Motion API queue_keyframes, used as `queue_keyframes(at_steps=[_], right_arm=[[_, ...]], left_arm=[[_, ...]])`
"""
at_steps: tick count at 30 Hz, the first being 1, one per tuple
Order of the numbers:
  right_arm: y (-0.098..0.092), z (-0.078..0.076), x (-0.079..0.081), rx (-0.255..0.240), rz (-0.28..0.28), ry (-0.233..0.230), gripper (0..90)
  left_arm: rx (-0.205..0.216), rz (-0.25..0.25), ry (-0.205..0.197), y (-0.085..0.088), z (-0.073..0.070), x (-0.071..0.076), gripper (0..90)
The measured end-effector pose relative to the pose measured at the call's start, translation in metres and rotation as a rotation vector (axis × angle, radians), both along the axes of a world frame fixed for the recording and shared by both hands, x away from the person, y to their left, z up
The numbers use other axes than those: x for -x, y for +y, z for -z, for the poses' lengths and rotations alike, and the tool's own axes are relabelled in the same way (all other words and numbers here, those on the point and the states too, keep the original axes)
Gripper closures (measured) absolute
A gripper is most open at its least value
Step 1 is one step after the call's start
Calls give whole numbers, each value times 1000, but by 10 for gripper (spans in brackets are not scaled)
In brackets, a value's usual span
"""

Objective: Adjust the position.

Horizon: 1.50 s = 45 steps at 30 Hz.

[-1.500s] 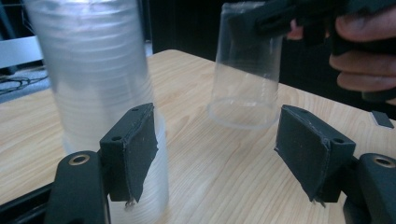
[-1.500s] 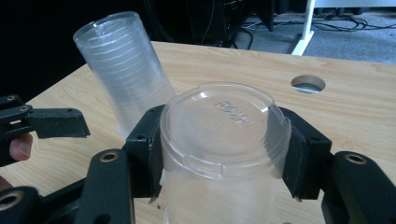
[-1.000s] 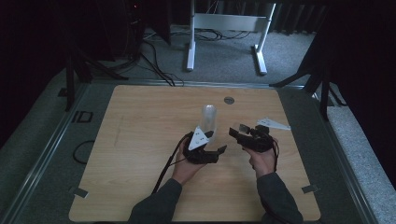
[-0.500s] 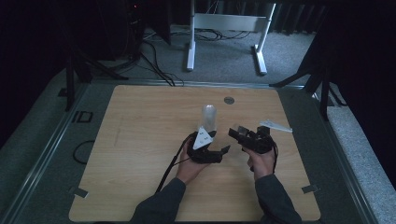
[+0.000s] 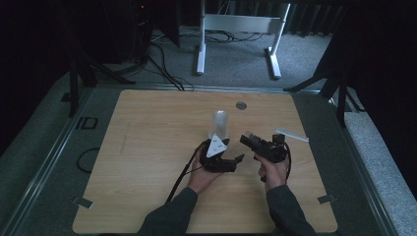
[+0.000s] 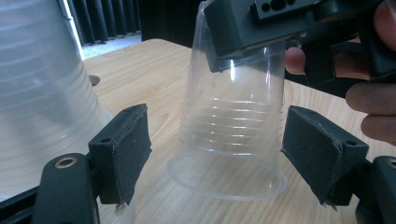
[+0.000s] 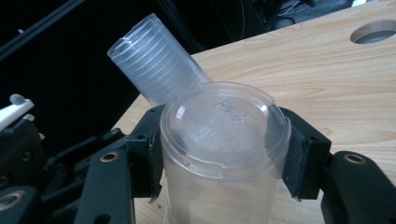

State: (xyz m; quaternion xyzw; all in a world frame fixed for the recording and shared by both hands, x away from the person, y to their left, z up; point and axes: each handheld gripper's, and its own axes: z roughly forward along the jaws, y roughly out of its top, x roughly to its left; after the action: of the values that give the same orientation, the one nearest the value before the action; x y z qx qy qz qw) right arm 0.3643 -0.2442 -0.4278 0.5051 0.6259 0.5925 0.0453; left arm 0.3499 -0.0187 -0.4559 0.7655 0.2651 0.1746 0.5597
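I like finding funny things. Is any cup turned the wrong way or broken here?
Yes, one odd thing: the clear cup is upside down, its rim on the table and its bottom up. The right gripper grips it near its bottom. The left gripper has just opened around it, not touching. Nothing looks broken or spilled.

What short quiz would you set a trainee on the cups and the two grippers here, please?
1. True or false: the right gripper is shut on an upside-down clear cup.
2. In the left gripper view, what stands to the left of that cup? A) a stack of cups B) a bottle C) a bowl
3. Do the pads of the left gripper touch the cup?

Key: 1 true. 2 A. 3 No: its jaws, which have just been opening, stand apart on either side of the cup.
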Motion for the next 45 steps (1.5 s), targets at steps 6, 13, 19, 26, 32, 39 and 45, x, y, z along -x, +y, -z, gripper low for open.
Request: queue_keyframes(at_steps=[6,13,19,26,32,39,45], right_arm=[[0,1,0,-42,-9,11,409],[-1,2,0,-82,-20,25,410],[-3,5,-2,-142,-34,49,411],[-5,6,-3,-172,-38,57,412],[-6,6,-3,-178,-40,62,412],[-6,6,-3,-178,-42,64,410],[-7,7,-3,-185,-44,61,408]], left_arm=[[15,2,4,-5,3,-1,201],[29,9,8,-8,5,-1,191],[34,12,7,-11,7,-1,188],[39,12,9,-12,8,-1,188],[37,11,8,-12,8,-1,228],[31,5,8,-12,8,0,266],[27,1,-3,-12,7,1,286]])
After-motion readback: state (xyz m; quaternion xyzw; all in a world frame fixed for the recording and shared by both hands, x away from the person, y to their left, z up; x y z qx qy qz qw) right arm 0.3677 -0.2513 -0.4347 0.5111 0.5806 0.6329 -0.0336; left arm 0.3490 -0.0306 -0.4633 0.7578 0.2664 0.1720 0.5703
